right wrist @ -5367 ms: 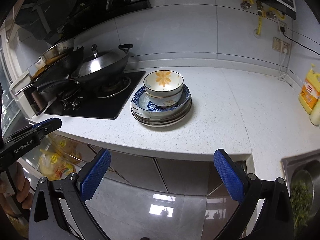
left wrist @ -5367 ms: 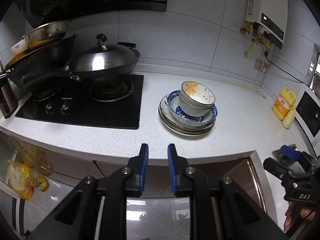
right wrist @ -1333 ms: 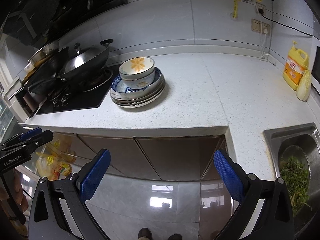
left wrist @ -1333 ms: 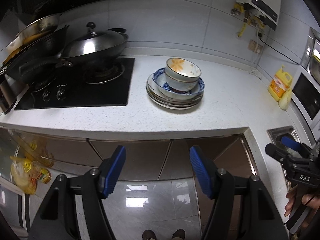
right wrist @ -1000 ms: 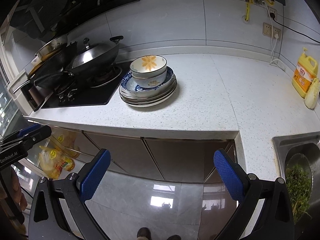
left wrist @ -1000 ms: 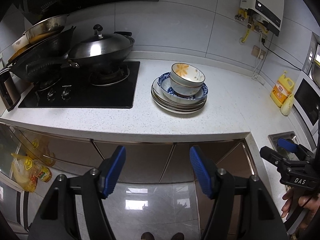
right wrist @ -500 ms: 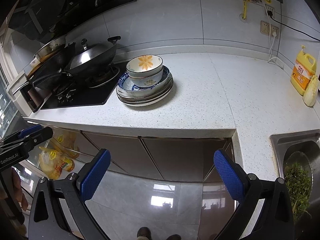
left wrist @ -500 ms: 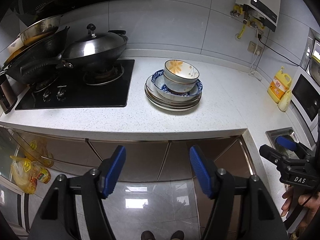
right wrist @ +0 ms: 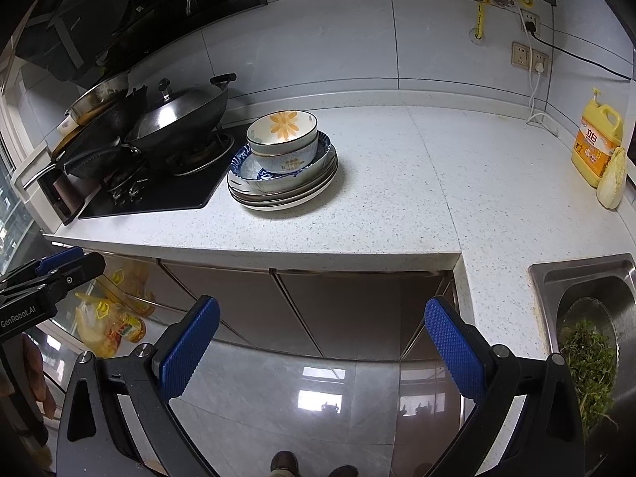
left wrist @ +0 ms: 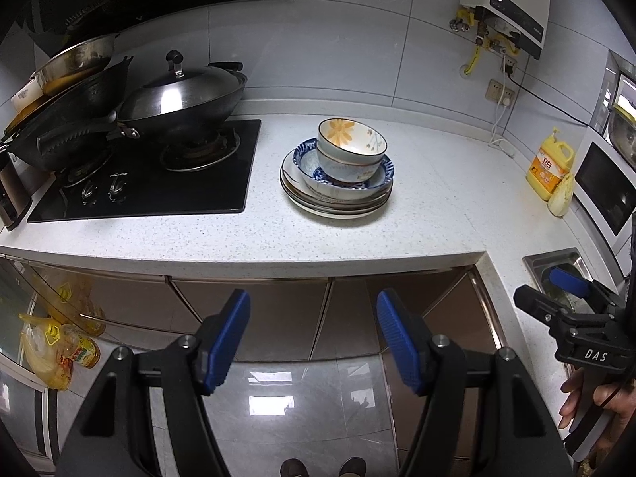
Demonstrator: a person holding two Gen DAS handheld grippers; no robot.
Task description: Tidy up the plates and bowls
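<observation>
A stack of dishes stands on the white speckled counter (left wrist: 429, 214) beside the hob. On top is a flower-patterned bowl (left wrist: 351, 147) nested in a second bowl, inside a blue-patterned deep plate (left wrist: 314, 167), on several flat plates (left wrist: 338, 204). The same stack shows in the right wrist view, with the flower bowl (right wrist: 283, 129) and plates (right wrist: 278, 198). My left gripper (left wrist: 314, 338) is open and empty, held in front of the counter edge above the floor. My right gripper (right wrist: 322, 346) is open wide and empty, also short of the counter.
A black hob (left wrist: 151, 183) carries a lidded wok (left wrist: 183, 99) and pans at the left. A yellow detergent bottle (right wrist: 596, 139) stands at the right wall. A steel sink (right wrist: 588, 310) holds greens. Brown cabinet doors (left wrist: 278, 310) lie below the counter.
Since 5.4 s ago the left gripper has opened from nearly shut. Both grippers have shifted slightly in front of the counter; the dish stack has not moved.
</observation>
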